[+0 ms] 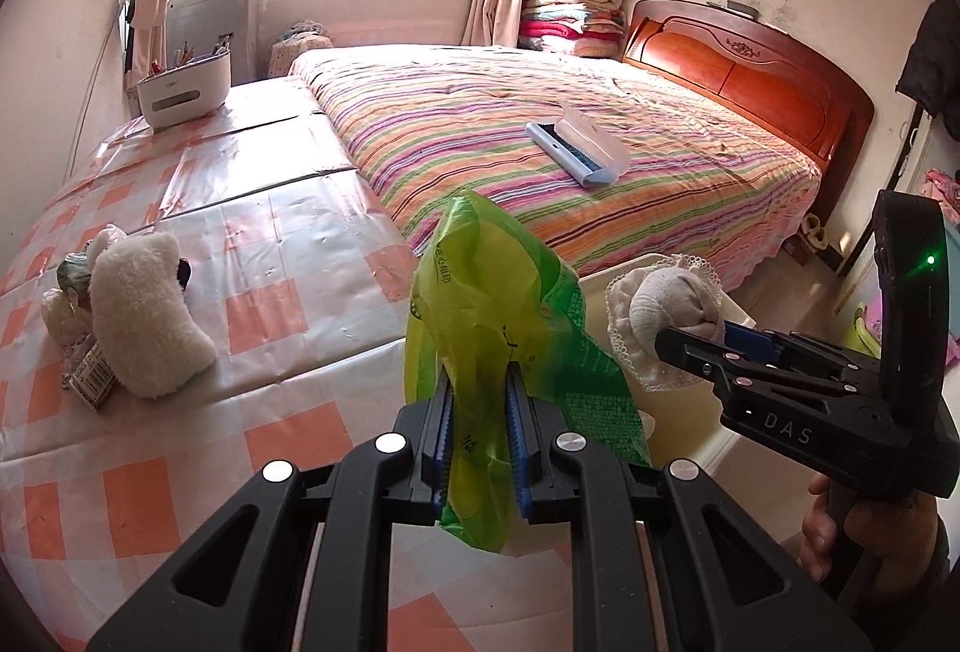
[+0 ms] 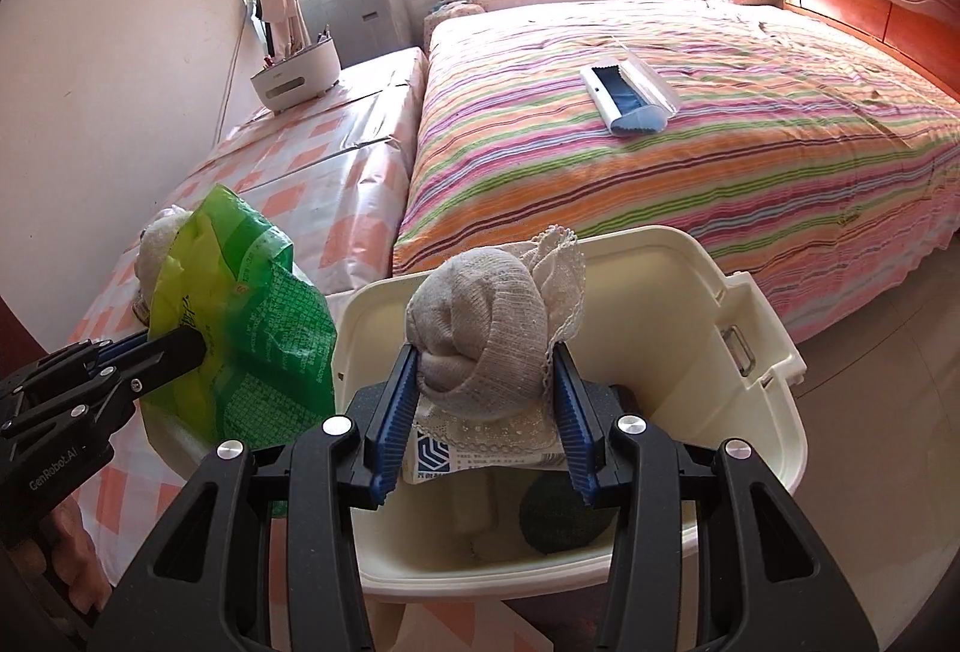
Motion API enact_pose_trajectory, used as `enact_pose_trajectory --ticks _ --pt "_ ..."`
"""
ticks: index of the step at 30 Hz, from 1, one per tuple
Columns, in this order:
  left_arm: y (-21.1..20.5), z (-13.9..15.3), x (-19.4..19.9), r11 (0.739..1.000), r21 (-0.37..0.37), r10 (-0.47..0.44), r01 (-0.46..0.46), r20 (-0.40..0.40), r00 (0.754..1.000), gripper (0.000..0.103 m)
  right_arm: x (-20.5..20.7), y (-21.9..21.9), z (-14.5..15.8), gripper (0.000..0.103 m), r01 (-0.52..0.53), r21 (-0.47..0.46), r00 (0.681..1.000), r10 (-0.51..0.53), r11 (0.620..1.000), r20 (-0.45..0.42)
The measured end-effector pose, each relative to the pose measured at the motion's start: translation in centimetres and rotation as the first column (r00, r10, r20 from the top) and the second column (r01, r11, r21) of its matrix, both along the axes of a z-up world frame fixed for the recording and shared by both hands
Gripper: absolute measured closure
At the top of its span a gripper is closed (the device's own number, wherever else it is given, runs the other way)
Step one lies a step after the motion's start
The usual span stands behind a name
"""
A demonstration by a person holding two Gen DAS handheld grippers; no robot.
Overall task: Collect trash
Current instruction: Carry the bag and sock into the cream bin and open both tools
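In the left wrist view, the left hand-held gripper (image 1: 477, 412) is closed on a crinkly green plastic bag (image 1: 510, 316), its thin printed film bunched between the blue ribbed pads and rising ahead of them. To its right, the right hand-held gripper (image 1: 684, 346) pinches a balled-up white sock (image 1: 666, 307) of knitted cloth with a lace edge. Well to the left of the left hand-held gripper, on the glossy orange-checked table (image 1: 270, 268), more trash waits: a fluffy white fabric piece (image 1: 144, 316) lying against some crumpled wrappers (image 1: 84, 370). So the job looks partly done, with that pile left. In the right wrist view, the right hand-held gripper (image 2: 486, 382), about half closed, clamps the sock (image 2: 480, 334) just above a smooth cream plastic bin (image 2: 690, 352) with rounded walls, which already holds a printed packet (image 2: 438, 457) and a dark round item (image 2: 558, 520). The bag (image 2: 252, 328) hangs just left of it, at the bin's left rim, held by the left hand-held gripper (image 2: 192, 349); both items seem ready to drop in.
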State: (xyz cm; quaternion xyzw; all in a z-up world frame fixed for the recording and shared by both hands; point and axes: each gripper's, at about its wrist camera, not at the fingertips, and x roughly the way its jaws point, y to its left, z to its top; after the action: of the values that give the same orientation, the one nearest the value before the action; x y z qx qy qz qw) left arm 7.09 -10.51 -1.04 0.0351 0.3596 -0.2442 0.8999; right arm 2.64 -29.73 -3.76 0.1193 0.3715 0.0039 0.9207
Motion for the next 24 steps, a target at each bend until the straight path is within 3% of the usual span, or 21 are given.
enact_pose_trajectory --ticks 16,24 --pt "-4.2 1.0 0.1 0.999 -0.026 -0.047 0.048 0.017 0.999 0.088 -1.4 -3.8 -0.3 0.061 0.080 0.008 0.997 -0.080 0.997 0.019" --pt "-6.1 0.0 0.6 0.998 -0.013 -0.069 0.069 -0.008 0.998 0.088 -1.7 -4.9 -0.7 0.056 0.120 0.001 0.993 -0.120 0.993 0.012"
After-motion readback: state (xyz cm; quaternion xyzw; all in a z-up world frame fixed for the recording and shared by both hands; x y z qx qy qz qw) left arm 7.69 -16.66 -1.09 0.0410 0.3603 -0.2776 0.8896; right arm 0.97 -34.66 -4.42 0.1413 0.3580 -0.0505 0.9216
